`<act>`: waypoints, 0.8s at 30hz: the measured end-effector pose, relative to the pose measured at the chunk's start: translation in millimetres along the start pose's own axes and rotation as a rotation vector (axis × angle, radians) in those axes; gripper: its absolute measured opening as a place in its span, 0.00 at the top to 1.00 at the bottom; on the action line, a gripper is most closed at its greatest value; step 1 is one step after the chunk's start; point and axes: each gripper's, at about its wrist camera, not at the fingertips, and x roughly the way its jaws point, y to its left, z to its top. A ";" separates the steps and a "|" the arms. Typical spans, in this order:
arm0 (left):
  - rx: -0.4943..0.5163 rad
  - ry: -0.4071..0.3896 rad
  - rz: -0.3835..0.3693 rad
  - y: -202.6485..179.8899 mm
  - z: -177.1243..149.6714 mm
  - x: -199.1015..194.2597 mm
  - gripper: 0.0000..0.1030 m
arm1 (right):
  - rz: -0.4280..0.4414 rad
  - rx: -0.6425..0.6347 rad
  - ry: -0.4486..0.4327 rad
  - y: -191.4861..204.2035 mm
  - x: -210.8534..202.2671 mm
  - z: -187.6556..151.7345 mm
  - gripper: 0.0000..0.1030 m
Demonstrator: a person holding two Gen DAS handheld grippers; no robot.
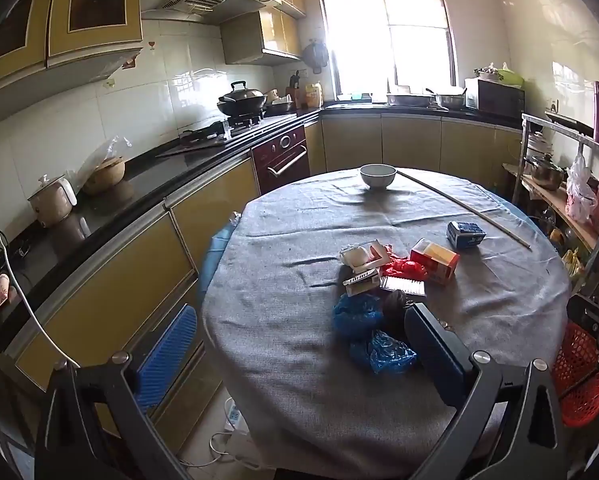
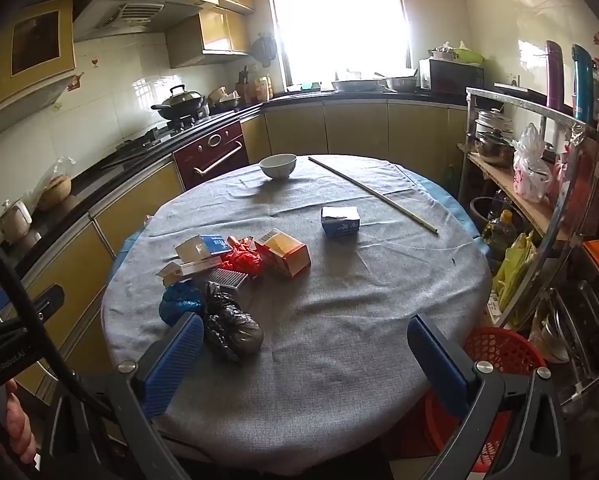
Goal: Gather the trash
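Over the near edge of the round tabletop (image 1: 283, 380), the left wrist view shows the left tool (image 1: 295, 360) spread fully wide and empty, with crumpled blue bags (image 1: 379, 344) just ahead, close to its right finger, and boxes (image 1: 435, 260) beyond. In the right wrist view, the right tool (image 2: 307, 356) is equally wide and holds nothing; a black bag (image 2: 231, 324) lies beside its left finger, its length running away from the camera, so either hand reaches the pile. A red basket (image 2: 499, 350) sits low to the right.

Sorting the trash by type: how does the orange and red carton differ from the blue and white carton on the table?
The orange and red cardboard carton lies in the litter pile, touching a crumpled red plastic bag; the small blue and white carton sits alone, farther back. The orange one looks longer, the blue one squatter. Both rest on the grey tablecloth.
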 end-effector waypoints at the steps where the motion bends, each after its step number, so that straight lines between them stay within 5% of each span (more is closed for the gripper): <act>1: 0.000 0.001 0.000 0.0 0.2 0.4 0.00 | 0.001 0.000 0.002 0.2 0.5 -0.1 0.00; 24: 0.002 0.015 -0.002 -2.7 -4.1 5.3 0.00 | 0.038 0.047 0.098 -0.2 8.7 -3.3 0.00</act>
